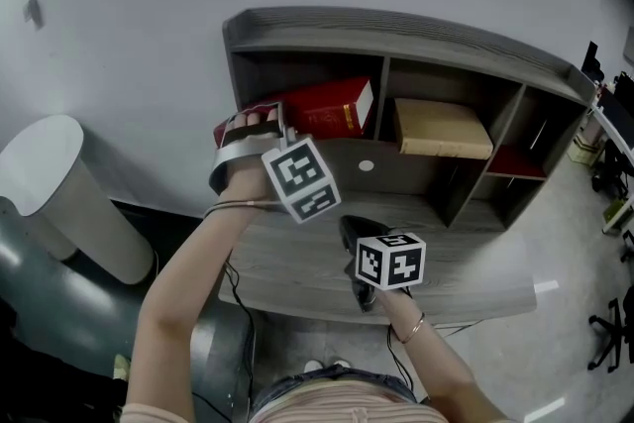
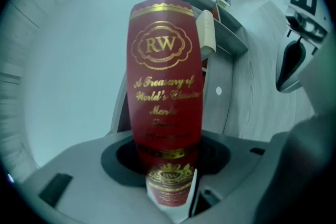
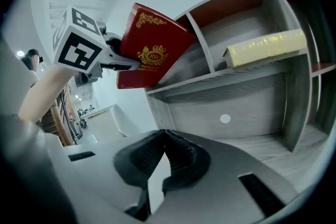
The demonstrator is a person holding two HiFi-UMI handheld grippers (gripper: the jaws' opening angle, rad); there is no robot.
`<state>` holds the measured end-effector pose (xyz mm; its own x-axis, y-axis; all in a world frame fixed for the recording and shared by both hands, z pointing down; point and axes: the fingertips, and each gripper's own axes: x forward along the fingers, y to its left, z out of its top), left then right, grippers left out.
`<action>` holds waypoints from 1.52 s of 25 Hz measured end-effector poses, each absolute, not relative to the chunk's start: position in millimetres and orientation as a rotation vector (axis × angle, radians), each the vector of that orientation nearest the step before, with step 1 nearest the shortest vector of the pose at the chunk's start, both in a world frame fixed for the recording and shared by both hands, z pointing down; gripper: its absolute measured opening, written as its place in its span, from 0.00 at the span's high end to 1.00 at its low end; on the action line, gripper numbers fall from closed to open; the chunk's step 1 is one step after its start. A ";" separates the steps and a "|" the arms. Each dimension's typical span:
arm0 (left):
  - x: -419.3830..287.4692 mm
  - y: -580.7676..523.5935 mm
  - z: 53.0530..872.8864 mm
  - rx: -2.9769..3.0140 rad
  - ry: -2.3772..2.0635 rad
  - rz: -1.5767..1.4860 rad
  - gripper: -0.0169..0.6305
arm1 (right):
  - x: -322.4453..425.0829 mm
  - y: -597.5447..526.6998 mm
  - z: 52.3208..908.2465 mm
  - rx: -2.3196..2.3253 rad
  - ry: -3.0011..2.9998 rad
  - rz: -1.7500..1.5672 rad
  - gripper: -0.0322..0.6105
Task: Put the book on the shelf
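A red book with gold lettering is tilted, its far end inside the left compartment of the grey shelf unit. My left gripper is shut on the book's near end. In the left gripper view the book rises straight out of the left gripper. The right gripper view shows the same book leaning into the compartment, with the left gripper holding its lower corner. My right gripper hovers low over the desk, below the shelf. In its own view the right gripper is shut and holds nothing.
A tan book lies flat in the middle compartment and is seen as a yellowish block in the right gripper view. The shelf stands on a grey wooden desk. A white bin stands at the left; office chairs at the right.
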<state>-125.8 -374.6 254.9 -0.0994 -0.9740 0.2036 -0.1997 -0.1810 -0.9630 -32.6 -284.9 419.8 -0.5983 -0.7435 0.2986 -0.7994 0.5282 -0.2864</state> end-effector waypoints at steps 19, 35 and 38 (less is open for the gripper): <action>-112.9 -426.9 293.3 -1.262 1.247 -1.492 0.63 | -19.5 -303.4 436.5 1.353 -2.572 0.635 0.94; -103.7 -458.5 311.0 -1.183 1.197 -1.555 0.63 | -3.5 -324.1 446.9 1.396 -2.535 0.660 0.94; -104.9 -457.9 313.4 -1.204 1.183 -1.560 0.62 | -5.8 -322.8 448.9 1.397 -2.530 0.667 0.94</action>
